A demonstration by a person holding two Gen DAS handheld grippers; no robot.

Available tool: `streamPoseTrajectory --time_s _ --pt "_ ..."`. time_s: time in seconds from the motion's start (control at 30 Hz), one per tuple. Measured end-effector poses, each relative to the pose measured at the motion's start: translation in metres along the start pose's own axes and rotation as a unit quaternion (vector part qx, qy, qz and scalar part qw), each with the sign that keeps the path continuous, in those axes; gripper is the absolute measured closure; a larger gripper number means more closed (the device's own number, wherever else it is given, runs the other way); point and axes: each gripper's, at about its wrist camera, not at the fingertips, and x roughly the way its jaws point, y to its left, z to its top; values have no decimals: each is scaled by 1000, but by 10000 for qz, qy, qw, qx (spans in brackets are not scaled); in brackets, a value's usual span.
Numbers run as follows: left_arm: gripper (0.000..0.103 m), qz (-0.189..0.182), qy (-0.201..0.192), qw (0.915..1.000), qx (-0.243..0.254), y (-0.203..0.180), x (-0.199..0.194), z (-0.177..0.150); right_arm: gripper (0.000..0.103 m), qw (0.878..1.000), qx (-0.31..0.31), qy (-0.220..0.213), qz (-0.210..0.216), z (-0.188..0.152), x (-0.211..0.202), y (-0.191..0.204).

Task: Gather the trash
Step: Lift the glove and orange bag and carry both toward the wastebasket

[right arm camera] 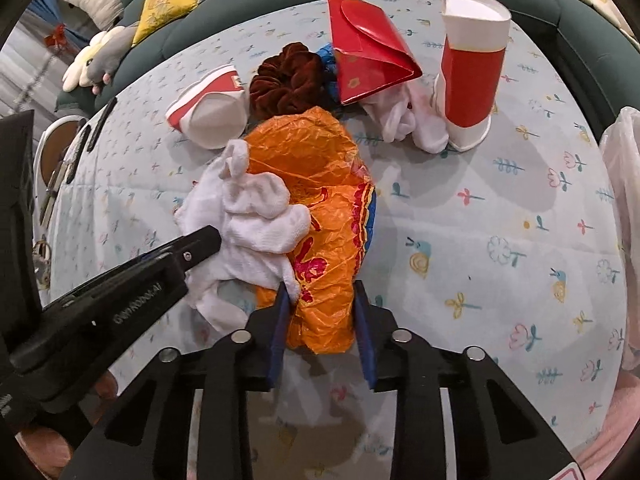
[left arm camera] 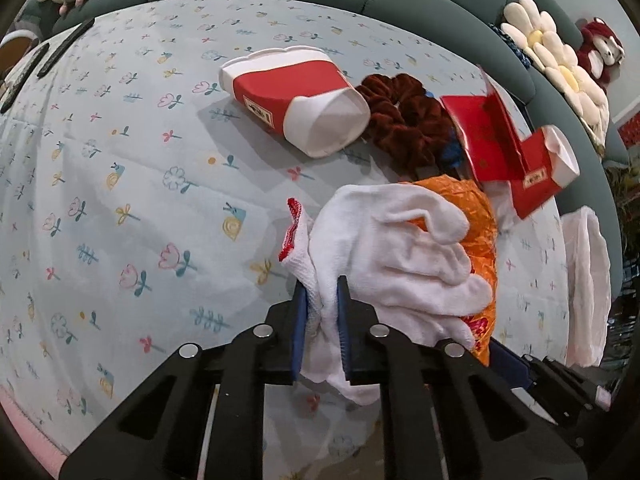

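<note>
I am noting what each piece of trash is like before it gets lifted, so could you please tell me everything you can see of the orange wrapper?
The orange wrapper is a crinkled, glossy film bag, puffed rather than flat, printed with red figures and a blue and red band along one edge. It lies on the flowered cloth, long axis running away from the right hand-held gripper, whose blue pads clamp its near end. A white knit glove is draped over its left side. Its far end nearly meets the dark red scrunchie.
</note>
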Motion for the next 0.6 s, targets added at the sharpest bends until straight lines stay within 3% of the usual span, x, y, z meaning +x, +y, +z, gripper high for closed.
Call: streamPoseTrajectory --time_s 0.43,0.6 --pt "90 7 -662 9971 387 -35 -64 -9 78 9981 65 -616 63 -25 -72 -16" --pt "91 -61 -961 9940 520 -55 -92 -6 79 9946 358 -972 12 -34 -109 -44"
